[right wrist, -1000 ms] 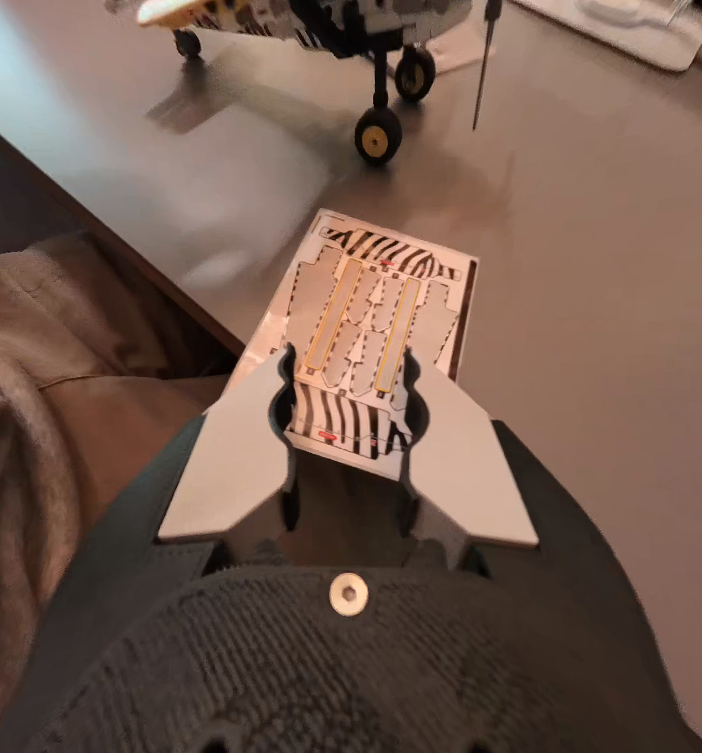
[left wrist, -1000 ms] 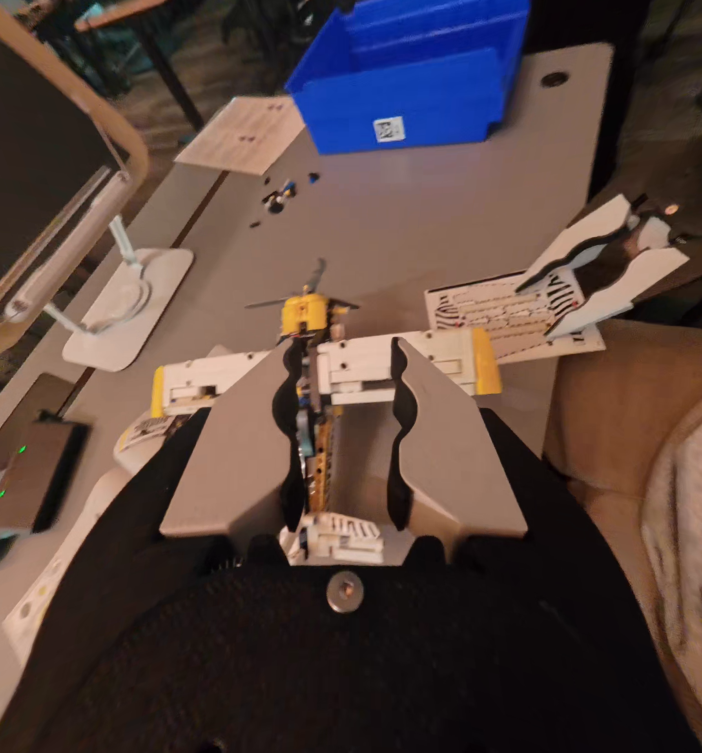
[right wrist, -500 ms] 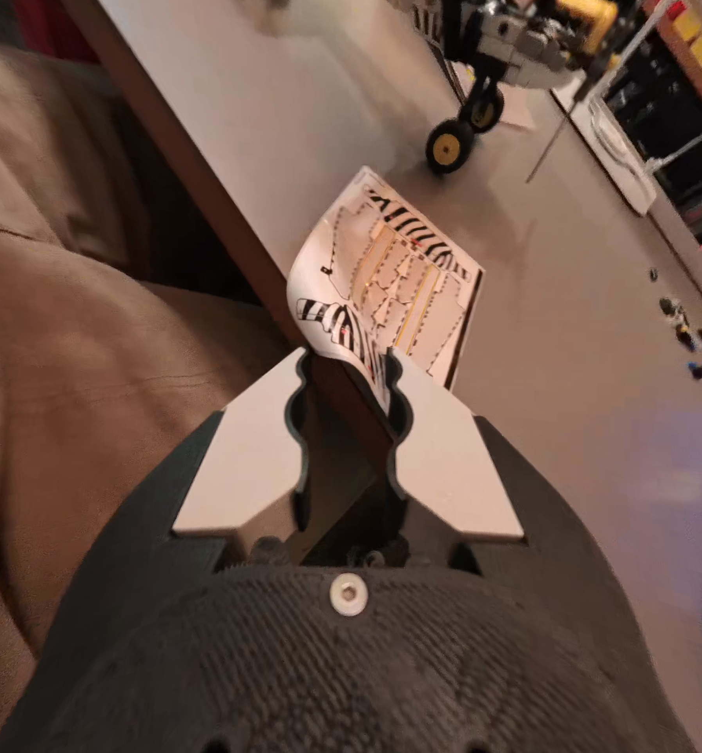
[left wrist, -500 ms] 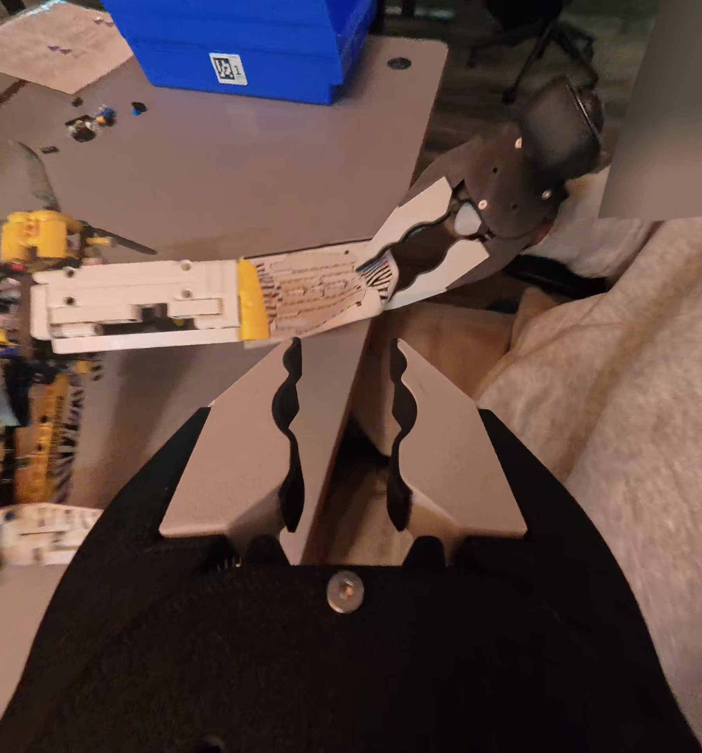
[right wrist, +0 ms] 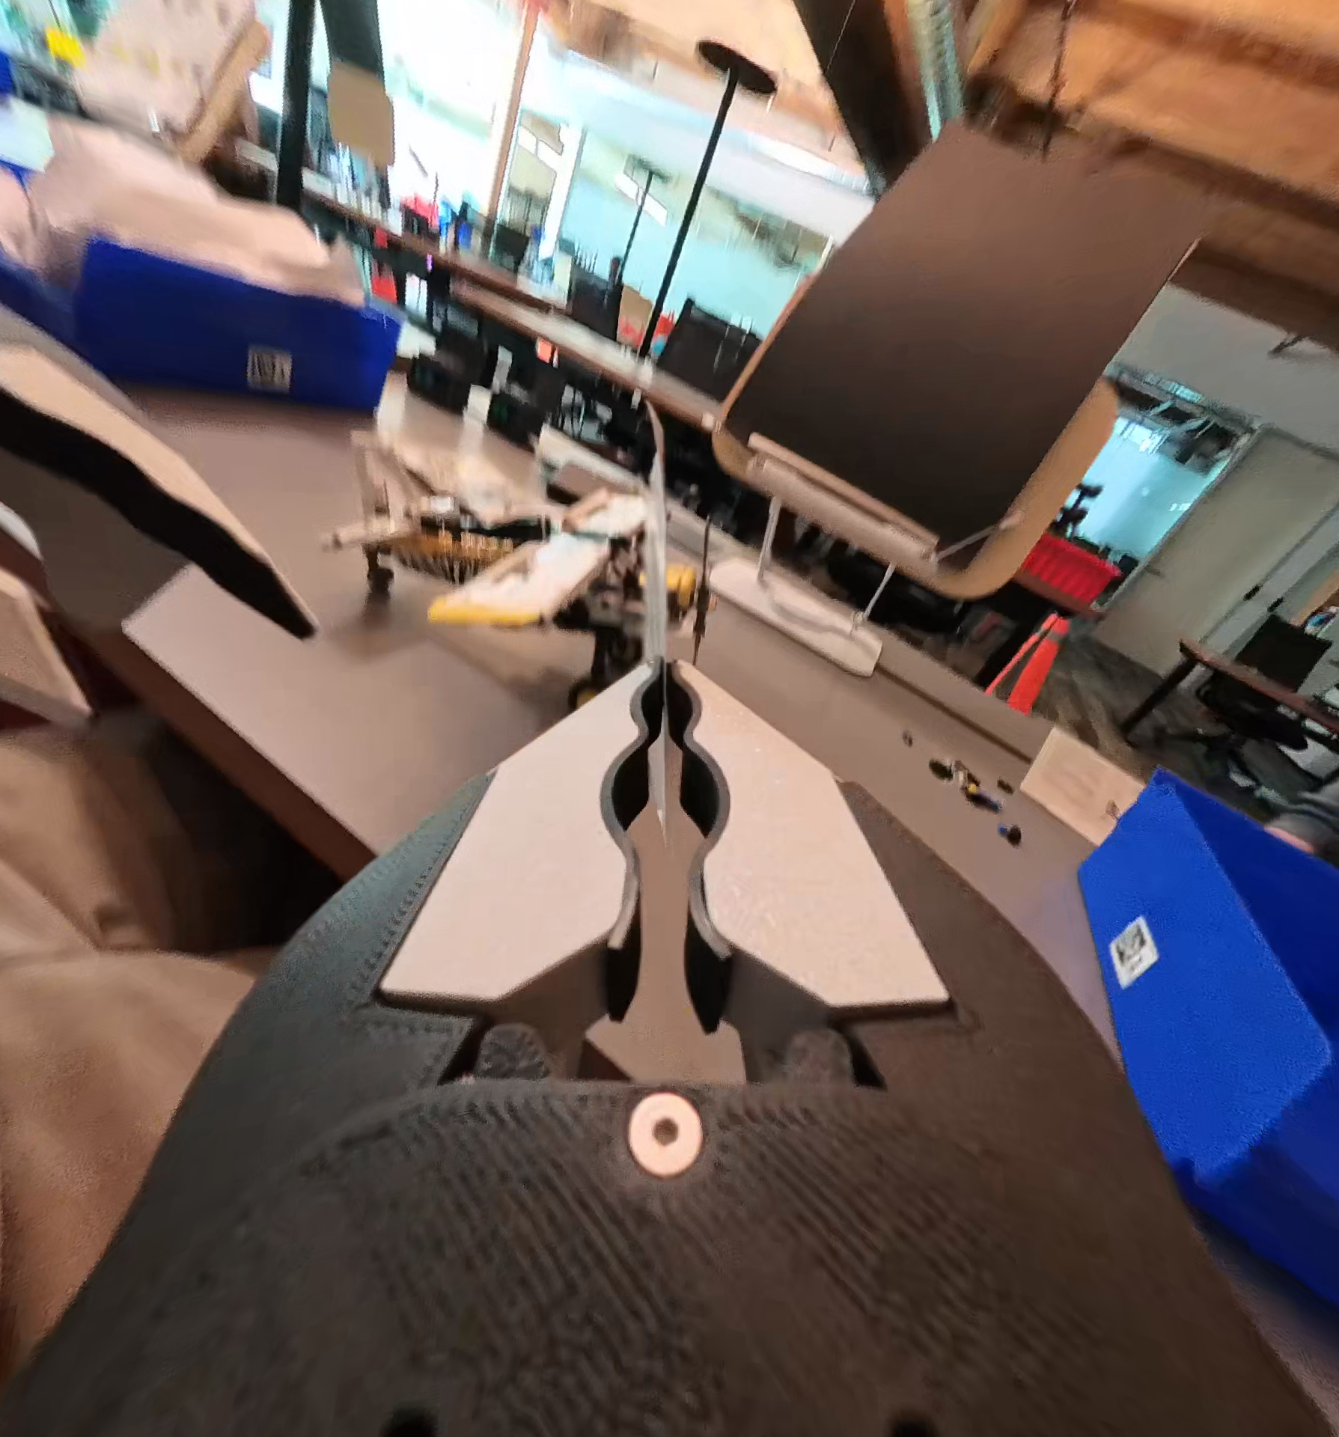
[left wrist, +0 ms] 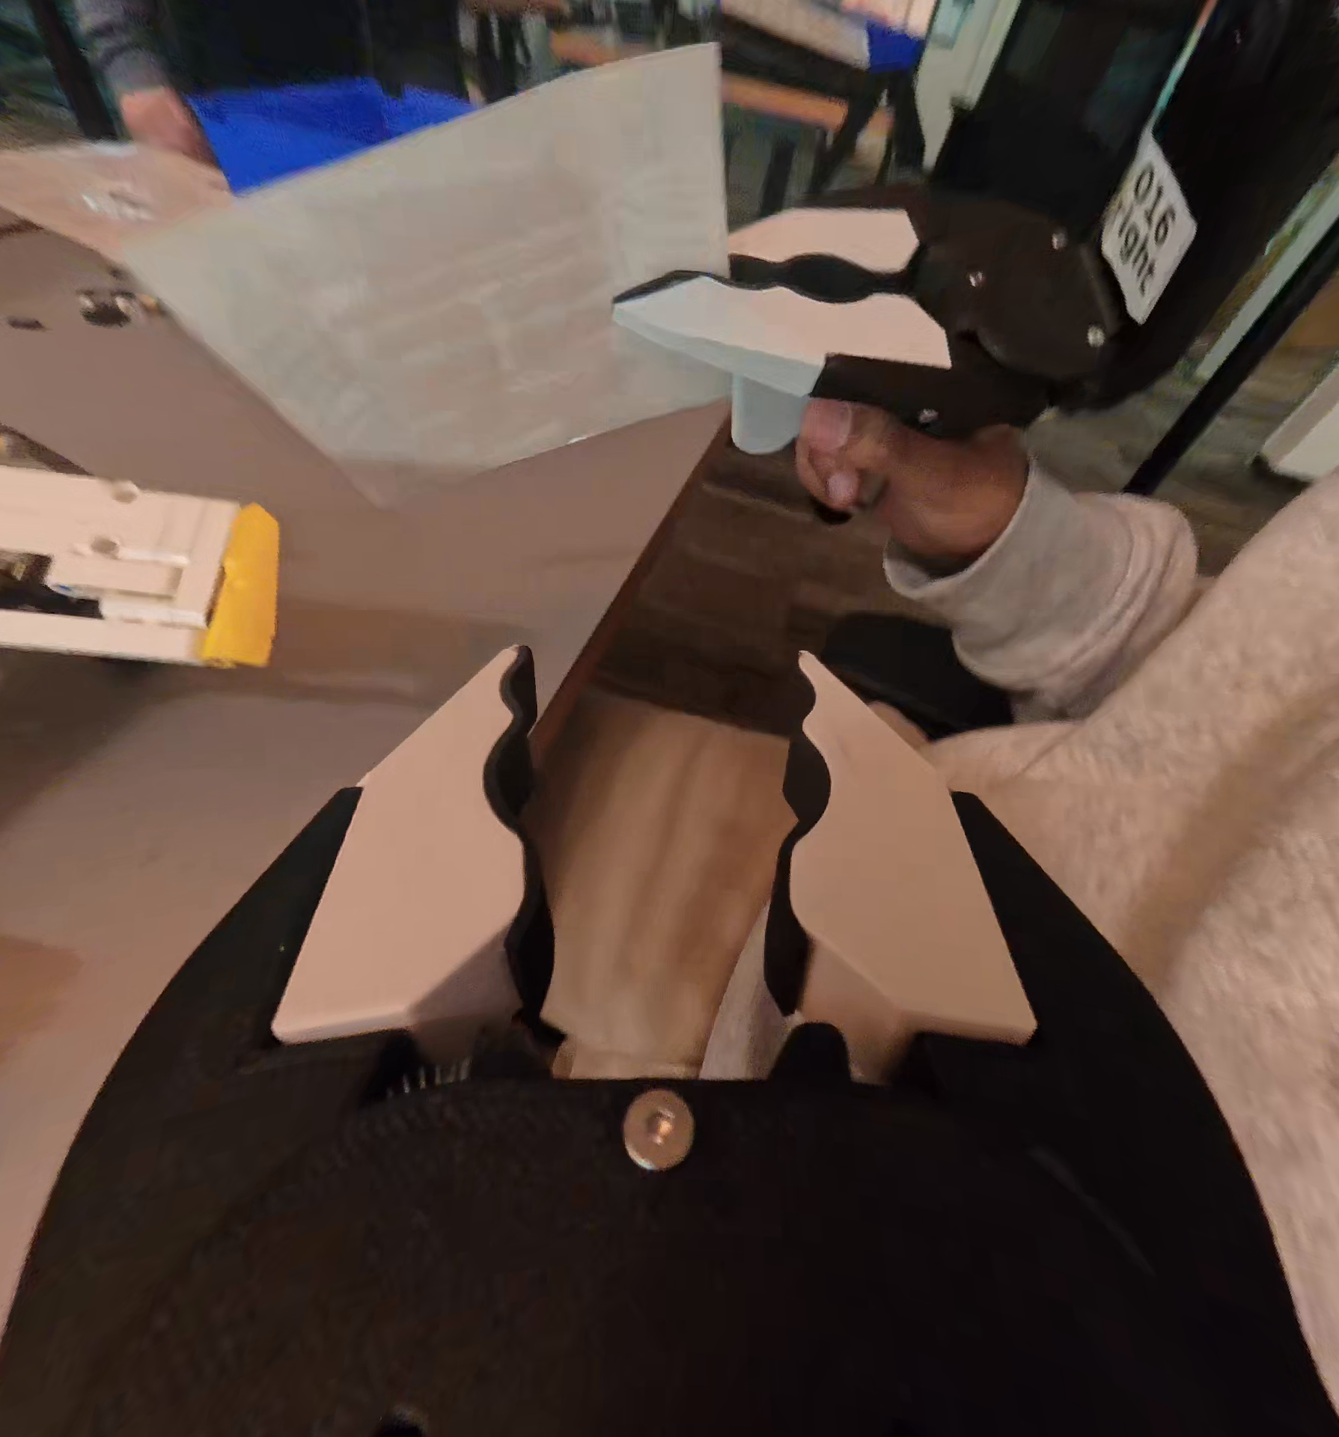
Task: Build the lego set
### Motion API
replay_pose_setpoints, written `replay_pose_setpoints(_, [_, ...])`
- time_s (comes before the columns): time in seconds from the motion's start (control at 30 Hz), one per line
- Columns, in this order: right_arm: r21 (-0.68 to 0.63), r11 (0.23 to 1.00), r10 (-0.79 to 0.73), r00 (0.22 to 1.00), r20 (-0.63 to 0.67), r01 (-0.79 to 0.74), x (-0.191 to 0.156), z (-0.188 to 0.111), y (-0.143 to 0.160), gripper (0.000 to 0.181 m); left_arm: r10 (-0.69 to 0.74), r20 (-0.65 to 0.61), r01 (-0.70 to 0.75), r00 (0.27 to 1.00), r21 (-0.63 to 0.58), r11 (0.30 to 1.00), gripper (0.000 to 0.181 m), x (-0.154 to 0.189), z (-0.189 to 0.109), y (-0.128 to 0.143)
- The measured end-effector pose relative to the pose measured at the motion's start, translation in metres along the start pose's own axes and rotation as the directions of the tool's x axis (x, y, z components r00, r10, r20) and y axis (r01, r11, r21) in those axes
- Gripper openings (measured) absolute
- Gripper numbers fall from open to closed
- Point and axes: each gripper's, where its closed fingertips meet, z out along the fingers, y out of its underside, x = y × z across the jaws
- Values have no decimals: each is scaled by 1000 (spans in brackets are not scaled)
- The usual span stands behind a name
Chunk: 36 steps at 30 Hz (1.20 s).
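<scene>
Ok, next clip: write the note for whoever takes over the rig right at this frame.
Right gripper: jaws shut on the sticker sheet, which is lifted clear of the table and seen edge-on in the right wrist view.
Left gripper: jaws open, empty, hanging over the near table edge by your lap.
Lego plane: standing on its wheels on the table; its white wing with the yellow tip lies left of the left gripper.
Loose small pieces and blue bins sit farther back.
Done: plane largely assembled, sheet picked up.
Left: probably peeling and applying stickers; no sticker is peeled off yet.
</scene>
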Motion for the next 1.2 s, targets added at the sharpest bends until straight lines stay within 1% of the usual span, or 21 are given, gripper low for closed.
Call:
replay_pose_setpoints(0.03, [42, 999, 7, 1000, -5, -7, 0, 0, -13, 0, -19, -5, 19, 1000, 43, 999, 63, 2, -2, -10])
replay_pose_setpoints(0.1, [117, 993, -9, 1000, 2, 9, -3, 5, -39, 0, -82, -52, 88, 995, 141, 986, 65, 7, -5, -32])
replay_pose_setpoints(0.2, [184, 974, -132, 991, 8, 129, -12, 21, -73, 0, -165, -157, 199, 974, 229, 953, 71, 8, -9, -66])
replay_pose_setpoints(0.27, [215, 945, -243, 969, -45, 247, -8, 35, -93, 0, -210, -157, 247, 965, 278, 928, 72, -7, -11, -89])
replay_pose_setpoints(0.33, [269, 916, -272, 953, -132, 298, 6, 47, -114, 0, -235, -156, 277, 959, 365, 889, 70, -24, -16, -117])
replay_pose_setpoints(0.37, [295, 908, -264, 954, -143, 296, 11, 54, -122, 0, -240, -168, 289, 956, 397, 871, 69, -31, -18, -130])
replay_pose_setpoints(0.43, [289, 919, -248, 963, -100, 267, 14, 72, -125, 0, -253, -212, 322, 944, 427, 845, 71, -43, -22, -149])
replay_pose_setpoints(0.5, [263, 926, -261, 963, -71, 270, 12, 88, -119, 0, -285, -277, 383, 918, 426, 820, 74, -55, -25, -160])
replay_pose_setpoints(0.57, [243, 913, -322, 945, -59, 327, 2, 100, -107, 0, -334, -333, 451, 882, 388, 804, 78, -66, -24, -157])
replay_pose_setpoints(0.6, [213, 899, -380, 923, -57, 383, -5, 106, -97, 0, -359, -353, 483, 864, 375, 791, 77, -71, -23, -154])
replay_pose_setpoints(0.67, [121, 833, -532, 842, -93, 540, -10, 118, -77, 0, -412, -370, 542, 833, 394, 742, 73, -86, -24, -150])
replay_pose_setpoints(0.7, [77, 790, -599, 793, -114, 608, -10, 122, -69, 0, -430, -369, 560, 824, 416, 717, 68, -93, -24, -148])
replay_pose_setpoints(0.77, [36, 730, -674, 727, -128, 683, -14, 126, -59, 0, -460, -351, 576, 816, 419, 702, 63, -103, -17, -143])
replay_pose_setpoints(0.83, [35, 713, -691, 711, -130, 700, -16, 127, -54, 0, -496, -348, 602, 795, 362, 711, 65, -107, -5, -135])
replay_pose_setpoints(0.9, [23, 696, -708, 692, -140, 717, -13, 127, -48, 0, -527, -367, 635, 766, 313, 706, 58, -109, 2, -129])
replay_pose_setpoints(0.93, [17, 678, -725, 673, -148, 735, -12, 128, -45, 0, -531, -380, 643, 757, 288, 710, 47, -109, 3, -126])
replay_pose_setpoints(1.0, [45, 647, -741, 641, -200, 762, -11, 128, -43, 0, -520, -383, 633, 763, 280, 722, 6, -115, 0, -124])
replay_pose_setpoints(1.03, [73, 633, -741, 631, -230, 771, -12, 128, -44, 0, -504, -368, 613, 781, 303, 729, 0, -122, -3, -124])
replay_pose_setpoints(1.07, [80, 624, -748, 623, -226, 778, -15, 129, -40, 0, -495, -343, 595, 799, 328, 734, 0, -129, -5, -122])
replay_pose_setpoints(1.1, [73, 627, -750, 627, -210, 775, -17, 131, -35, 0, -500, -329, 593, 801, 325, 737, 0, -134, -4, -118])
replay_pose_setpoints(1.2, [91, 648, -729, 651, -211, 756, -22, 133, -34, 0, -528, -385, 642, 757, 286, 711, 0, -136, -7, -114])
